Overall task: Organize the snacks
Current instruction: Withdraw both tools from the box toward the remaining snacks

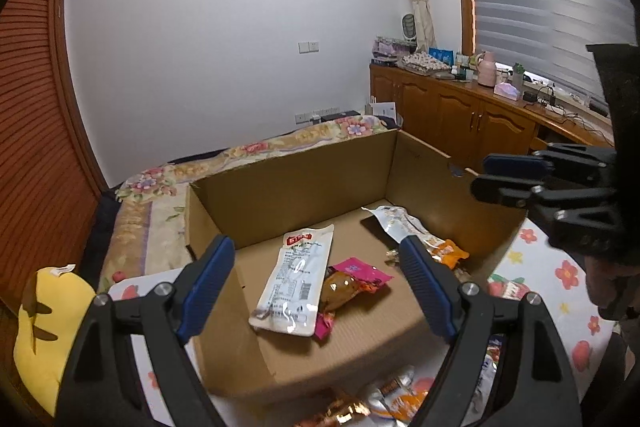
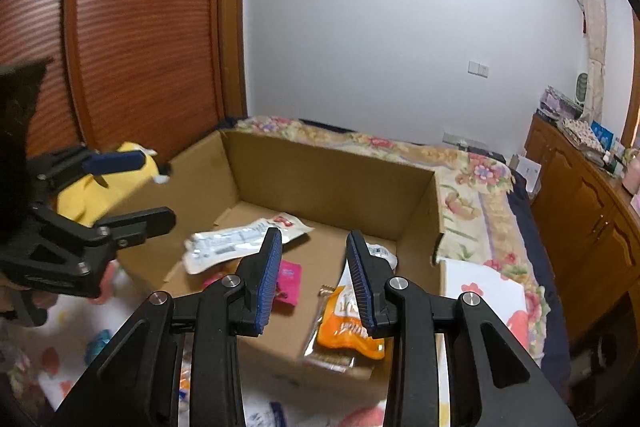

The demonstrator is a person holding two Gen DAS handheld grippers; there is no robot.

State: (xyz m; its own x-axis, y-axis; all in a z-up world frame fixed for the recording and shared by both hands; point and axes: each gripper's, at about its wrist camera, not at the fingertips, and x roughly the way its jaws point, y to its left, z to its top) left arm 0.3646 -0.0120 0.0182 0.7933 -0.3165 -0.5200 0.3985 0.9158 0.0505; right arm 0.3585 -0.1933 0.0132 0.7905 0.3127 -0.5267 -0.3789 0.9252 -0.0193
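Observation:
An open cardboard box (image 1: 280,187) (image 2: 320,179) rests on the bed with snack packets on its floor. A long white packet (image 1: 296,279) (image 2: 232,247) lies partly over a pink and brown packet (image 1: 352,283) (image 2: 290,281). A white and orange packet (image 1: 416,231) (image 2: 344,327) lies near the right wall. My left gripper (image 1: 316,251) (image 2: 136,191) hovers over the box's near edge, open wide, with nothing between its fingers. My right gripper (image 2: 314,235) (image 1: 480,174) hangs above the box's right side, its jaws a narrow gap apart, holding nothing.
More loose packets (image 1: 384,399) lie on the flowered sheet in front of the box. A yellow plush toy (image 1: 44,323) (image 2: 92,187) sits left of it. Wooden cabinets (image 1: 460,111) run along the right; a slatted wooden door (image 2: 140,27) stands on the left.

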